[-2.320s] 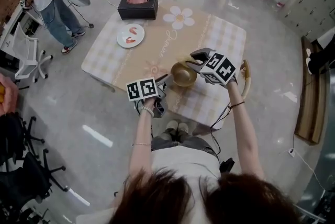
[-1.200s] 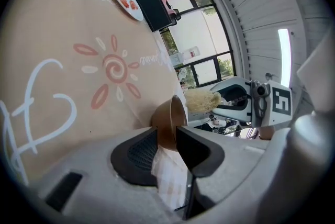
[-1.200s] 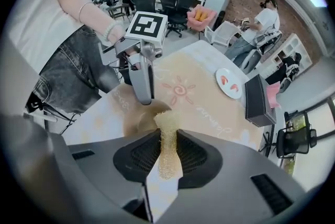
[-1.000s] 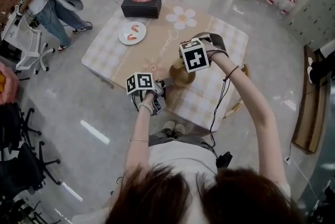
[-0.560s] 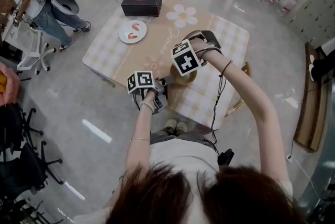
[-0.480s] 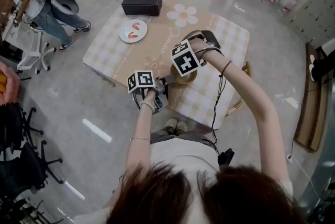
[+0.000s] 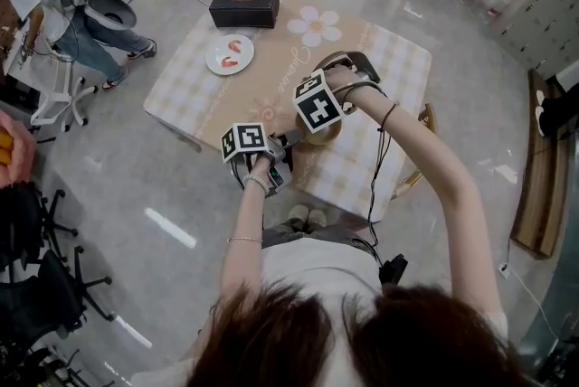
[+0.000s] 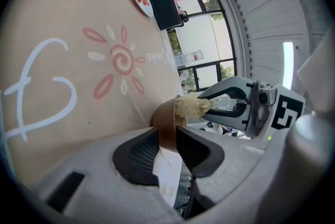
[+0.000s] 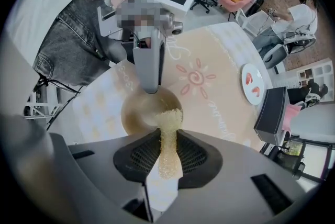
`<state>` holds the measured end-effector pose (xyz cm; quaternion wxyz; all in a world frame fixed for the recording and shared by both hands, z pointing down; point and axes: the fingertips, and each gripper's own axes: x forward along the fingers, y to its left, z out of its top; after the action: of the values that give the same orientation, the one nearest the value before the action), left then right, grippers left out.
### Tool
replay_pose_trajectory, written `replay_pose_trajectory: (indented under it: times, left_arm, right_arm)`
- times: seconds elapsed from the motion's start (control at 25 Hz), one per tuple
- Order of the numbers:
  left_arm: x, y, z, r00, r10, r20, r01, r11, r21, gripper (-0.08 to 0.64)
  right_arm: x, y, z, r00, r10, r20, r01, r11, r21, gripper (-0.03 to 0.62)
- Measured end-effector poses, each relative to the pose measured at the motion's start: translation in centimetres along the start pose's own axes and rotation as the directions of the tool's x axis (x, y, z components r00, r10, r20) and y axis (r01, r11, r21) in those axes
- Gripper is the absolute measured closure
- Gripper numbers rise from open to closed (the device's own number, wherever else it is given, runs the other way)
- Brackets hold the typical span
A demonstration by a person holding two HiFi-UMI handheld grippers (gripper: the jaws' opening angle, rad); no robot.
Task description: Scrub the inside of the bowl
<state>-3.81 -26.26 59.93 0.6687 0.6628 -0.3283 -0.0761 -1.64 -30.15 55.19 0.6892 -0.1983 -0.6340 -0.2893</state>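
Observation:
A brown bowl stands on the patterned tablecloth near the table's front edge. My left gripper is shut on the bowl's near rim, its jaws one on each side of the wall. My right gripper is shut on a yellowish scrubbing sponge. The sponge's tip reaches down inside the bowl. In the head view the right gripper hangs right over the bowl and hides most of it, with the left gripper at its left side. The sponge shows above the rim.
A white plate with red pieces lies at the table's far left. A black tissue box stands behind it. A wooden chair sits at the table's right. A person stands far left beside office chairs.
The right gripper has swung from the bowl's right side to above it, bringing the sponge down into the bowl. Over the last half second hardly anything moves. The left gripper keeps its hold.

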Motion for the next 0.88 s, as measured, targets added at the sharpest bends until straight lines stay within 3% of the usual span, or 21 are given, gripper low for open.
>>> replay_pose_trajectory:
  times: [0.88]
  left_arm:
    - [-0.1,0.1,0.1,1.000,-0.014,0.018,0.014,1.000,-0.011,0.451]
  right_arm:
    - [0.4,1.8,-2.3,0.995,0.062,-0.073,-0.050,0.986,0.161,0.508]
